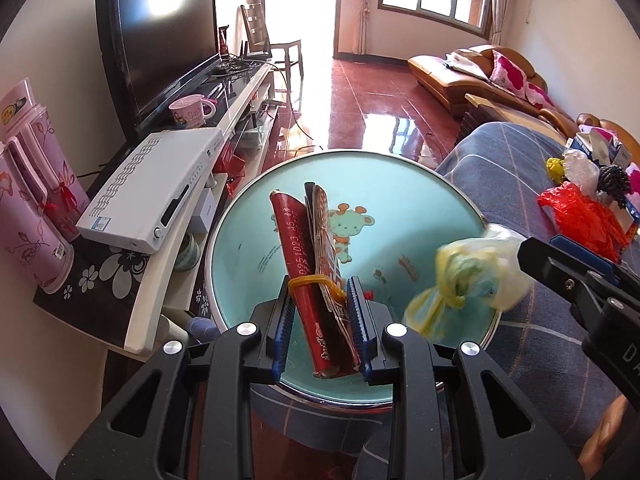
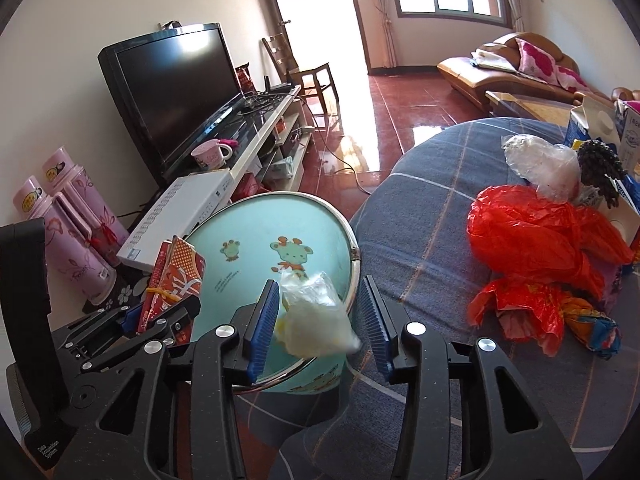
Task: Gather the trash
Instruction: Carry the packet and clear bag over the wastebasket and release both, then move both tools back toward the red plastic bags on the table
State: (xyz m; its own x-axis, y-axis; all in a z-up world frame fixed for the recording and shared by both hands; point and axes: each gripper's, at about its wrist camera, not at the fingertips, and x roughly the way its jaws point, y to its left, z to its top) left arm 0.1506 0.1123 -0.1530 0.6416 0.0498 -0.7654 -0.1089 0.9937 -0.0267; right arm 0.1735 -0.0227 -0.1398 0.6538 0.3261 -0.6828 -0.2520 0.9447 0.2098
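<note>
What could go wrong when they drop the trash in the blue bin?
The yellowish bag sits between the right gripper's open jaws right over the bin's rim, so it might fall outside. The banded red packets, clamped by the left gripper, could catch when released.

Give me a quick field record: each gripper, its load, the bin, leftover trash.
left gripper: shut on red card bundle tied with a yellow rubber band, over the bin
right gripper: open, crumpled yellowish plastic bag loose between the jaws
bin: round light-blue cartoon-print bin
leftover trash: red plastic bag on blue checked cloth
</note>
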